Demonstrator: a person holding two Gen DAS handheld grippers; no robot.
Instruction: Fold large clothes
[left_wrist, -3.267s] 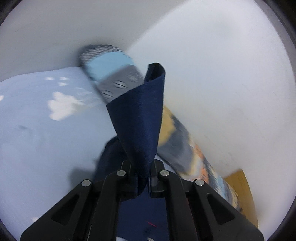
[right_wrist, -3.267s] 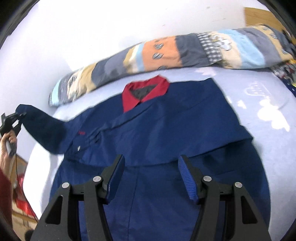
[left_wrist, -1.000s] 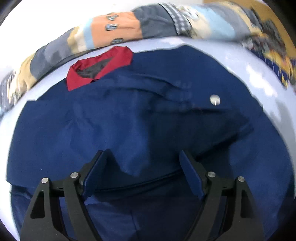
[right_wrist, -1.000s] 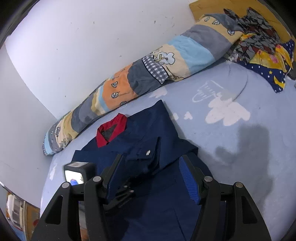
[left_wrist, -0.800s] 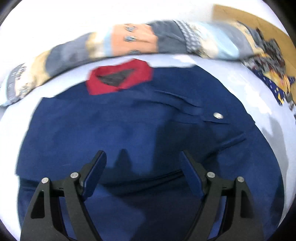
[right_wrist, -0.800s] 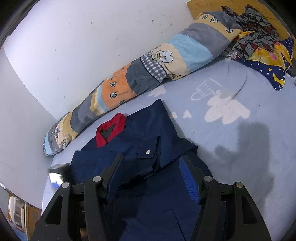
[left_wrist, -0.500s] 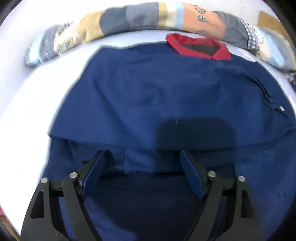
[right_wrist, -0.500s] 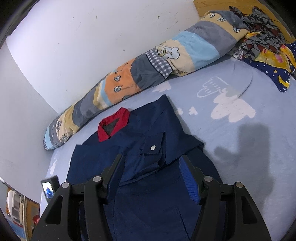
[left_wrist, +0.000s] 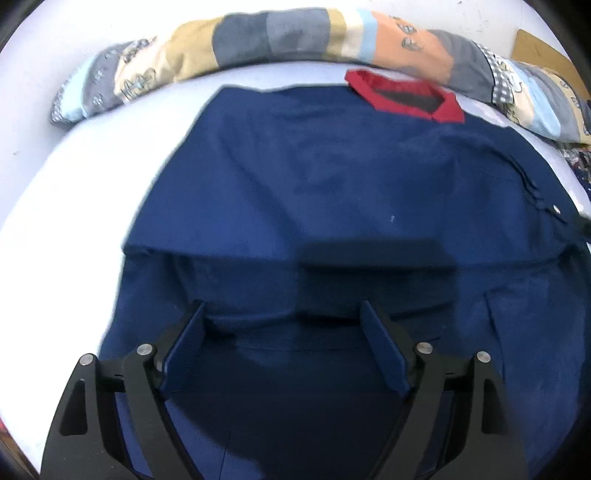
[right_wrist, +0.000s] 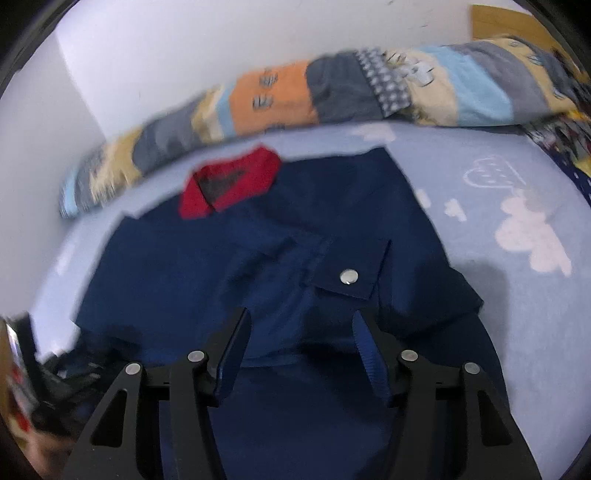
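Note:
A large navy jacket (left_wrist: 332, 192) with a red collar (left_wrist: 402, 94) lies flat on a pale blue bed sheet (left_wrist: 85, 177), both sleeves folded in across its body. In the right wrist view the jacket (right_wrist: 229, 266) shows a cuff with a silver snap (right_wrist: 348, 276) and the red collar (right_wrist: 229, 181). My left gripper (left_wrist: 282, 349) is open and empty, low over the jacket's lower half. My right gripper (right_wrist: 301, 349) is open and empty above the jacket's lower middle.
A long patchwork bolster (left_wrist: 280, 37) lies along the white wall behind the collar; it also shows in the right wrist view (right_wrist: 332, 92). Patterned clothes (right_wrist: 561, 144) are piled at the far right. The sheet with cloud prints (right_wrist: 528, 229) stretches right of the jacket.
The left gripper let go of the left sleeve, which now lies folded over the jacket, and swung back over the lower half. The right gripper dropped lower and closer to the jacket.

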